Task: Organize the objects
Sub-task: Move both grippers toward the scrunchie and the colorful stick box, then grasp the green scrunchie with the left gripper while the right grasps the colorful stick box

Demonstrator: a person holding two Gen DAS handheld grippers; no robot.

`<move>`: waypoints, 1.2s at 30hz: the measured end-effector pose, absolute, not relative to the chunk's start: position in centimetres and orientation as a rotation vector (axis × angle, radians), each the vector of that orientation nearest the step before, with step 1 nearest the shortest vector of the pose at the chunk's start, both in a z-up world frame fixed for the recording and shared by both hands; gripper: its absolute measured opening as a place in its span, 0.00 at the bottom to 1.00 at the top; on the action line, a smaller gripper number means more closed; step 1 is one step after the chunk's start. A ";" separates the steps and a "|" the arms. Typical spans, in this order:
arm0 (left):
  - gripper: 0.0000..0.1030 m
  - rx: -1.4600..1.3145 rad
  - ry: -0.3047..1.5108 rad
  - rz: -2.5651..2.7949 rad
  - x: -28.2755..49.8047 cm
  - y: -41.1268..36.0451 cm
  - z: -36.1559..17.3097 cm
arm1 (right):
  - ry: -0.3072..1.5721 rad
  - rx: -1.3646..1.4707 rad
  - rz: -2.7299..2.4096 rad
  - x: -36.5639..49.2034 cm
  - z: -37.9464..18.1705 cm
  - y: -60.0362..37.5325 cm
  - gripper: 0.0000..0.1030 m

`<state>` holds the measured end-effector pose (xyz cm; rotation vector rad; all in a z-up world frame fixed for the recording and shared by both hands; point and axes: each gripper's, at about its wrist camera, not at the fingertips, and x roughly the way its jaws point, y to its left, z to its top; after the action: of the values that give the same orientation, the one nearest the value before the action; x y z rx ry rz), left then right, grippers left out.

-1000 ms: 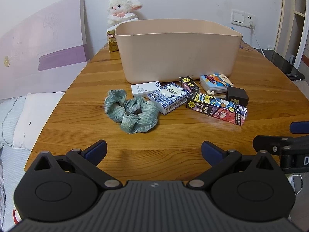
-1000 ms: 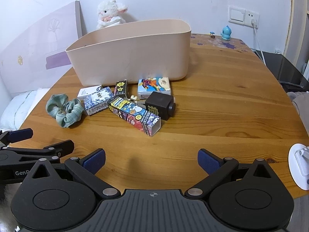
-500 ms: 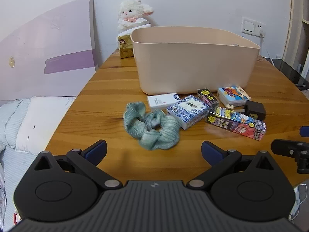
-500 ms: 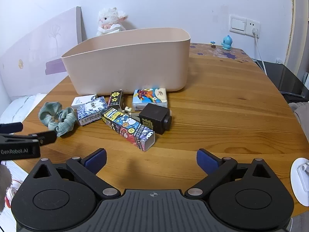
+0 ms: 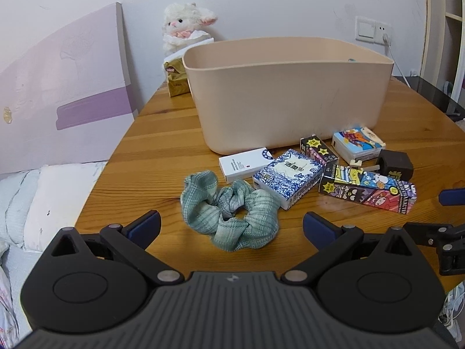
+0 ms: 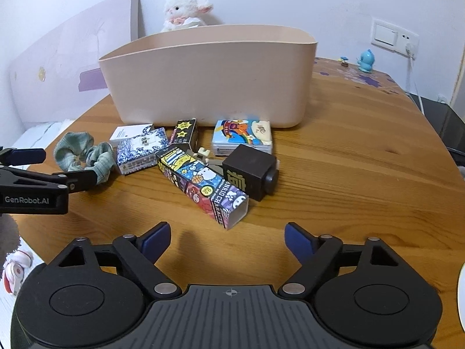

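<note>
A beige plastic bin stands on the wooden table. In front of it lie a green scrunchie, a white box, a blue-patterned box, a small black star box, a colourful tissue pack, a black cube and a long cartoon box. My left gripper is open, just short of the scrunchie. My right gripper is open, just short of the long cartoon box.
A plush lamb and a gold packet sit behind the bin. A pink board leans at the left, bedding lies below the table edge. A blue figurine stands at the back right near a wall socket.
Both grippers have moved forward toward the objects, which look larger and nearer. The left one has come up to the scrunchie. Both stay open. No object has moved.
</note>
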<state>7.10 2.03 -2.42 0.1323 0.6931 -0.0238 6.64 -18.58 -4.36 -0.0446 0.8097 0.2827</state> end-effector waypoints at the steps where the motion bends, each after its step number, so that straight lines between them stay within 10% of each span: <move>1: 1.00 0.130 0.699 -0.026 7.4 2.1 -2.6 | 0.814 -0.045 0.285 7.0 -4.5 -18.5 0.78; 9: 1.00 0.081 0.734 -0.020 9.7 3.1 -4.2 | 0.820 -0.024 0.338 8.7 -4.7 -17.7 0.61; 21: 0.75 0.033 0.744 -0.020 9.1 4.4 -4.3 | 0.829 -0.069 0.404 7.3 -4.1 -15.9 0.59; 27: 0.80 0.035 0.750 -0.025 9.1 4.6 -4.4 | 0.824 -0.107 0.384 9.0 -4.3 -15.6 0.61; 32: 0.79 0.003 0.754 -0.009 10.4 5.3 -4.8 | 0.835 -0.151 0.392 10.1 -4.7 -14.5 0.35; 36: 0.60 0.006 0.754 -0.029 10.5 5.1 -4.5 | 0.835 -0.167 0.418 9.8 -4.6 -14.1 0.27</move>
<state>10.52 5.15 -4.48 0.0062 0.7541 -0.0293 9.76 -14.07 -4.64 -0.1670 0.8354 0.4177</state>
